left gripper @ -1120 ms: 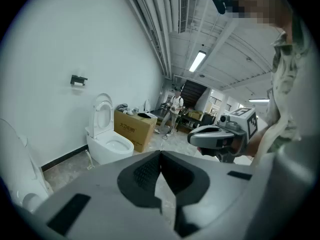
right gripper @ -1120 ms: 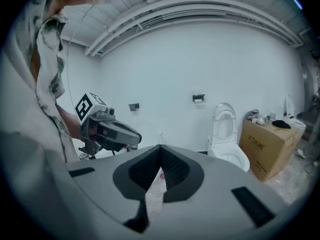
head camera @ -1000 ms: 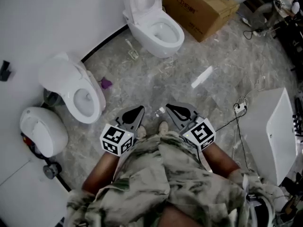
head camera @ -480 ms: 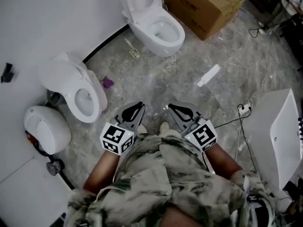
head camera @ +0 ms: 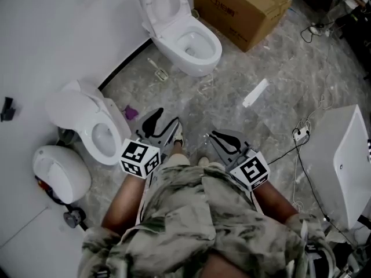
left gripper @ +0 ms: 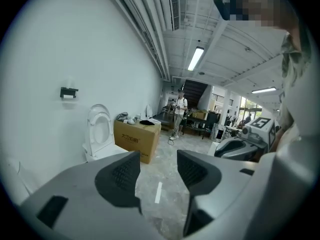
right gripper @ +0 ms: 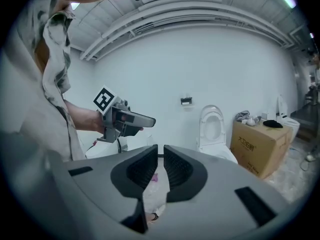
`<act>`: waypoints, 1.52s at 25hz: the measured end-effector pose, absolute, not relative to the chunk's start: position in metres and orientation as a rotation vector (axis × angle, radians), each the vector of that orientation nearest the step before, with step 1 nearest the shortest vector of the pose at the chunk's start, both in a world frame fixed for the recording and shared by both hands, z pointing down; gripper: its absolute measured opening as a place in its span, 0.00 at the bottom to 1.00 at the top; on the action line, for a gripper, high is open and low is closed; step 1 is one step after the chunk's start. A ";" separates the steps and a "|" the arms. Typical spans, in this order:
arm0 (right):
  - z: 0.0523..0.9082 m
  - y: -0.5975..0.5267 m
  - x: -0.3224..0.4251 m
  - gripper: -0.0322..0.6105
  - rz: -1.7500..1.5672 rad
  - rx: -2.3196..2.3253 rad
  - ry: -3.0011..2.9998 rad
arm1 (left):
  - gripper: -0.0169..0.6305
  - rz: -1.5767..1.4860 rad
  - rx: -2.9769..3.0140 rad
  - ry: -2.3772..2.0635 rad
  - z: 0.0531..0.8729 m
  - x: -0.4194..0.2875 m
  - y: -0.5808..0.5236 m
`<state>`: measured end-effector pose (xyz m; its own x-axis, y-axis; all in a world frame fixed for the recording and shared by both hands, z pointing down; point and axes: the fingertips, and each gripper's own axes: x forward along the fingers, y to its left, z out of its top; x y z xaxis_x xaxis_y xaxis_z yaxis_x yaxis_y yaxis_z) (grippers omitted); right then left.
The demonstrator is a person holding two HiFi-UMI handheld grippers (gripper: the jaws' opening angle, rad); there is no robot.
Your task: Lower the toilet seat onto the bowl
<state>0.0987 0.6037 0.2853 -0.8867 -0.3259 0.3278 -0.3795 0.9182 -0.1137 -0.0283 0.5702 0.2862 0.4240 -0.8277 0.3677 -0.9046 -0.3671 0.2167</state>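
The white toilet seat [head camera: 163,2] is standing raised, upright close to the white wall [head camera: 52,33], above the open bowl [head camera: 194,44] of the toilet at the far side of the marbled floor [head camera: 278,68]; it is sitting well apart from both grippers. The left gripper [head camera: 160,122] is being held low in front of the person [head camera: 197,213], pointing slightly downward across the floor; its jaws have just been opening and are standing wide apart with only floor showing between them. The right gripper [head camera: 222,138] is being held beside it at a like slant, its jaws drawn together on nothing. A brown cardboard box [head camera: 243,7] is standing just beside the toilet. Nearer the person's left, a second toilet [head camera: 120,126] is sitting against the wall, with a small purple object [head camera: 130,113] lying by its base. A white strip [head camera: 255,92] is lying on the floor between the box and the grippers, and a large white unit [head camera: 342,155] is standing at the right
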 end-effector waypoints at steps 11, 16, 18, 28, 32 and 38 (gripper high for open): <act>0.274 0.487 0.030 0.11 0.239 0.716 -2.682 | 0.41 0.271 2.388 -1.366 0.284 -0.109 0.417; 0.281 0.437 -0.020 0.10 0.268 0.741 -2.657 | 0.41 0.292 2.415 -1.348 0.288 -0.156 0.356; 0.283 0.419 -0.035 0.10 0.275 0.750 -2.650 | 0.41 0.297 2.417 -1.338 0.293 -0.172 0.336; 0.291 0.349 -0.064 0.09 0.328 0.759 -2.626 | 0.41 0.320 2.414 -1.303 0.311 -0.193 0.254; 0.297 0.310 -0.057 0.09 0.345 0.728 -2.634 | 0.41 0.332 2.390 -1.338 0.317 -0.189 0.215; 0.296 0.241 -0.036 0.09 0.335 0.624 -2.665 | 0.41 0.355 2.344 -1.423 0.313 -0.176 0.147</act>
<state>-0.0363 0.2415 0.2963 -0.8285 -0.3762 0.4149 -0.4672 0.8727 -0.1418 -0.1762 0.1475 0.3131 0.4574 -0.7947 0.3991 -0.8890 -0.4191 0.1844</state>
